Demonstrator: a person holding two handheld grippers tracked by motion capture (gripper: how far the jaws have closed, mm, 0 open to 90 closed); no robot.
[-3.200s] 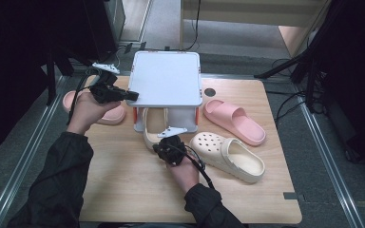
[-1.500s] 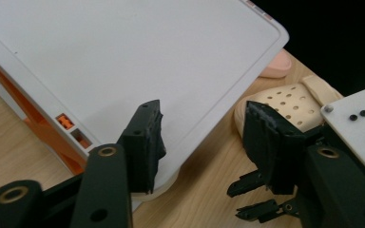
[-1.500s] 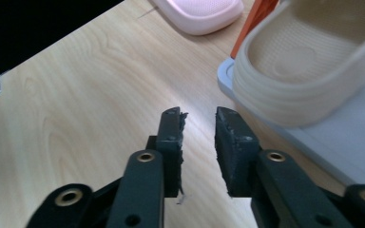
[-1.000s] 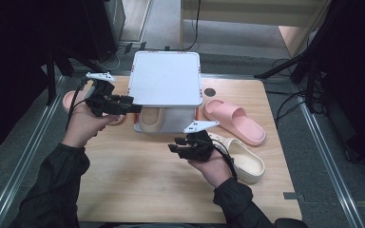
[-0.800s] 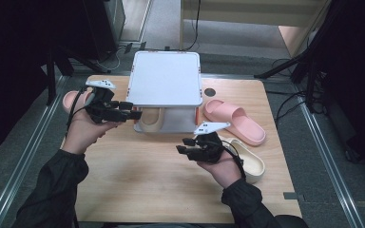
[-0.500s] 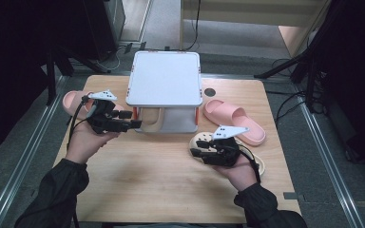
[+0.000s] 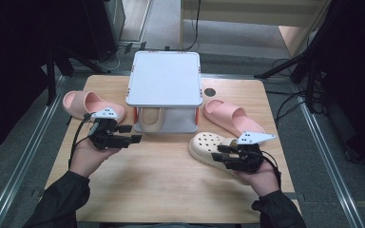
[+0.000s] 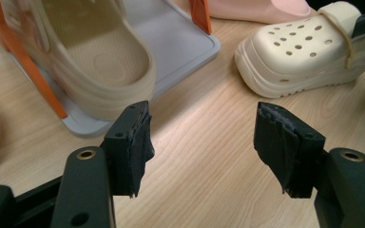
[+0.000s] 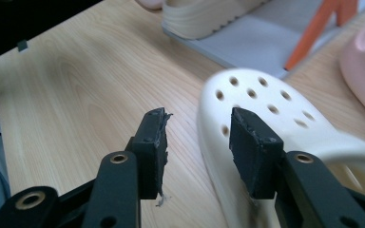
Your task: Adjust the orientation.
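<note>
Cream clog now under rack; right gripper opening.

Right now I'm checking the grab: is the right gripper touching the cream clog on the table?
Cannot tell. In the right gripper view the right gripper has open jaws beside the cream clog, one pad overlapping its side; the picture is blurred there.

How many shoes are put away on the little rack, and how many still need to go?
One beige clog already sits on the rack's lower shelf. The right gripper, fingers open and just widening, is at the matching clog on the table, with nothing gripped. The left gripper is open and empty. Two pink slides remain on the table.
</note>
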